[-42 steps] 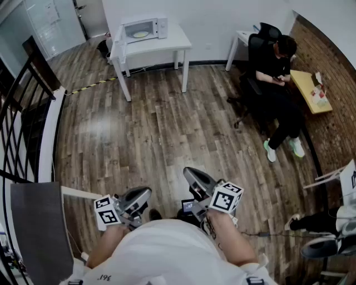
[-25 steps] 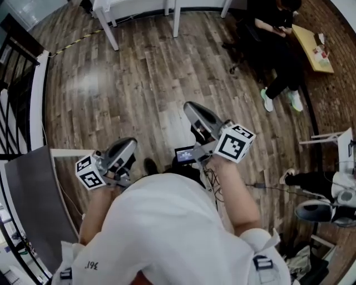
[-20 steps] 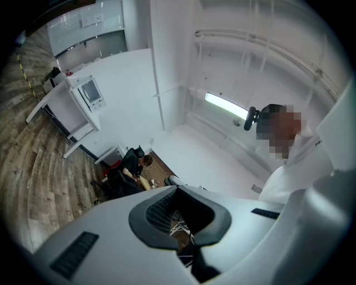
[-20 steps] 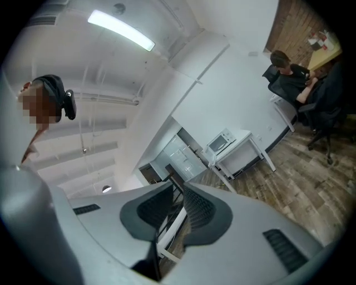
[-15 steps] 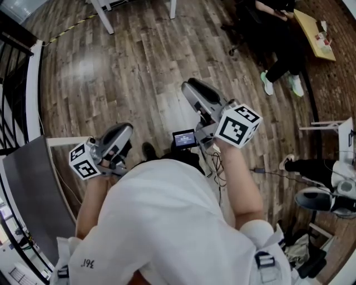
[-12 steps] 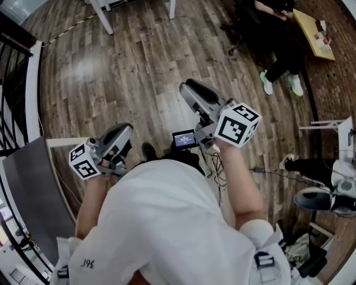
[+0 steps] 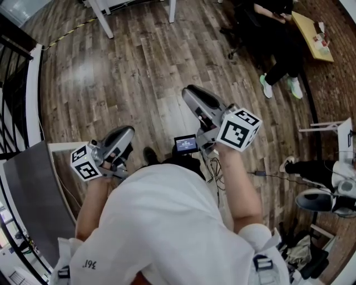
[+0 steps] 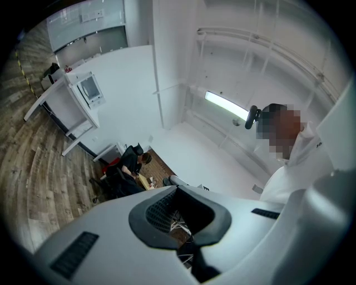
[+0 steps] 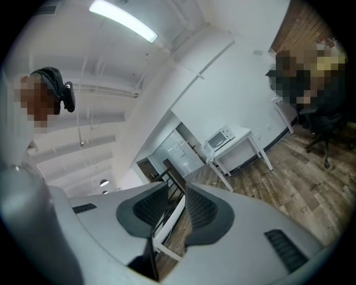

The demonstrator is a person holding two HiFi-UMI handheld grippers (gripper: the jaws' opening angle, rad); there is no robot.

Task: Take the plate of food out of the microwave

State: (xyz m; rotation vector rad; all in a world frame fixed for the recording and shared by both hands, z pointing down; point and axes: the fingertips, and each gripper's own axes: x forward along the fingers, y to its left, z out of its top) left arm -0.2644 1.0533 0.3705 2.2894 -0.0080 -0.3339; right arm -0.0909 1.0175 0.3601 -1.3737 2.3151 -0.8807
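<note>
Bare wooden floor (image 7: 139, 72) runs open and wide ahead of the person, up to two white table legs (image 7: 103, 16) at the head view's top edge; a black railing (image 7: 16, 83) closes the left side, with a grey panel (image 7: 28, 200) below it; a seated person (image 7: 278, 33) on an office chair takes the right side, beside a yellow desk (image 7: 314, 36). The microwave (image 9: 221, 136) stands well away across the room, on the wall-side edge of the white table (image 9: 240, 146); it is too small to tell whether the plate of food is inside. The left gripper (image 8: 181, 209) has its jaws parted and holds nothing; the right gripper (image 9: 177, 206) has just been opening, and its jaws now stand wide with only the far railing showing through the gap.
</note>
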